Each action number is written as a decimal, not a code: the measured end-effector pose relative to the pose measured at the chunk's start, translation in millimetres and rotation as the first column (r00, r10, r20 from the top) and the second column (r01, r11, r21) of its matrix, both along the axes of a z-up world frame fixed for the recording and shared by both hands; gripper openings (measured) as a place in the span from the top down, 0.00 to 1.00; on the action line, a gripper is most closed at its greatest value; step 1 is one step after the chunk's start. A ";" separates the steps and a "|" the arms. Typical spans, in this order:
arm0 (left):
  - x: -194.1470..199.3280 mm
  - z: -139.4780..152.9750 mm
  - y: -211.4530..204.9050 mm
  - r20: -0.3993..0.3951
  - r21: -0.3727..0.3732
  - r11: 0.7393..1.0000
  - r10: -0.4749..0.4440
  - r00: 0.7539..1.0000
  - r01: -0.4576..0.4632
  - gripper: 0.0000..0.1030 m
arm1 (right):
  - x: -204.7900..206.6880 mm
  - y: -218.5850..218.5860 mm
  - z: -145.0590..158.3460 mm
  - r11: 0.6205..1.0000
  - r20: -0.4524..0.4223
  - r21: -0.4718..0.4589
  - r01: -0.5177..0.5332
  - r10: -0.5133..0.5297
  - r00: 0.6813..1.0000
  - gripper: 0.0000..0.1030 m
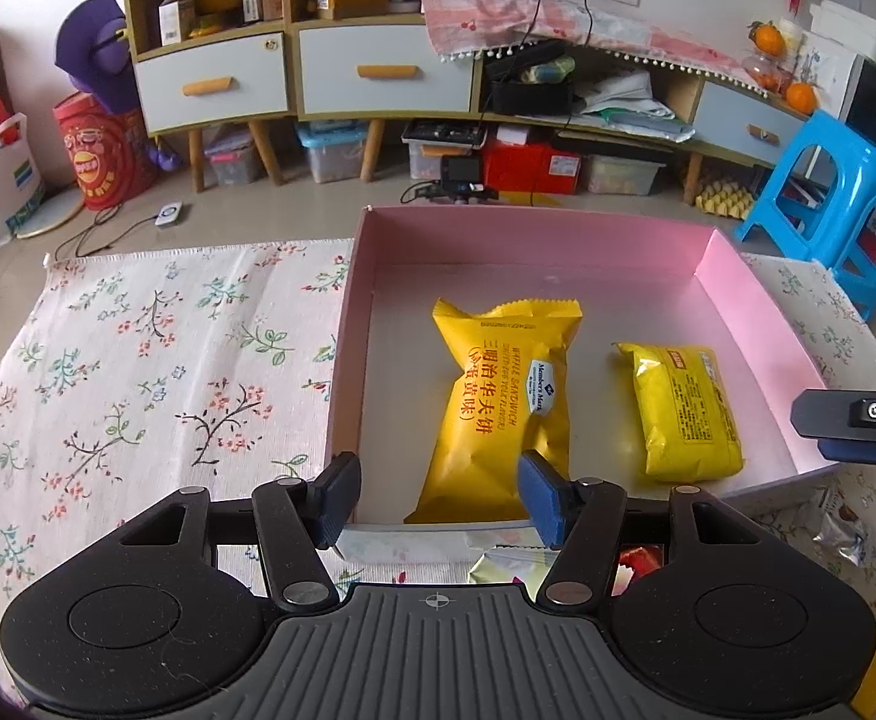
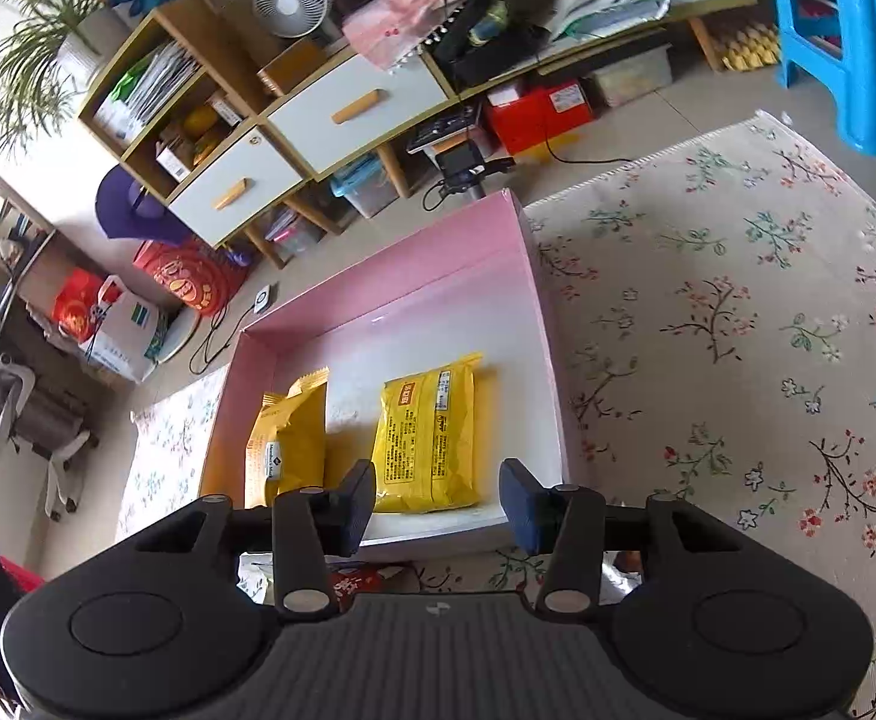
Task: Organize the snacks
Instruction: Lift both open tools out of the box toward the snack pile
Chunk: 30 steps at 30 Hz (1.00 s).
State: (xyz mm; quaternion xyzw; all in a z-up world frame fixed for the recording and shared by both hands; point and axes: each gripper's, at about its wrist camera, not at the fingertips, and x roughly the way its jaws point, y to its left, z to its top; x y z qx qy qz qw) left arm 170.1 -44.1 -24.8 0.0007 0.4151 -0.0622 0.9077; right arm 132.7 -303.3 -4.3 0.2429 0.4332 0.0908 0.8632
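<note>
Snacks in yellow wrappers lie inside a pink box (image 1: 738,294) on a floral cloth (image 1: 138,360): a long yellow packet (image 1: 492,402) just ahead of the left gripper (image 1: 438,495), a shorter, squarer yellow packet (image 2: 429,438) just ahead of the right gripper (image 2: 438,501) and well apart from the first. Both tools hang above the box's near wall, pointing down into it, their jaws apart with nothing between them. More wrapped snacks (image 1: 636,564) show beneath the grippers, nearer than the box, partly hidden by the tools. The step in hand appears to be fetching the next loose snack. Done well, that means drawing back clear of the box wall, closing on a wrapper's middle, not its crimped end, and setting it beside the two packets in a row.
</note>
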 end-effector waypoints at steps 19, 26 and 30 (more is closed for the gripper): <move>-58.0 32.0 13.5 0.130 -0.022 0.996 -0.086 0.988 0.090 0.08 | -43.5 21.2 28.2 0.985 0.096 -0.171 -0.037 0.054 0.994 0.14; -83.6 29.7 26.8 0.117 0.003 0.995 -0.100 0.988 0.100 0.06 | -63.0 38.0 32.3 0.966 0.142 -0.251 -0.060 0.098 0.985 0.11; -100.5 22.6 37.7 0.126 -0.006 0.994 -0.108 0.986 0.109 0.05 | -73.1 45.6 32.3 0.952 0.165 -0.296 -0.082 0.135 0.977 0.10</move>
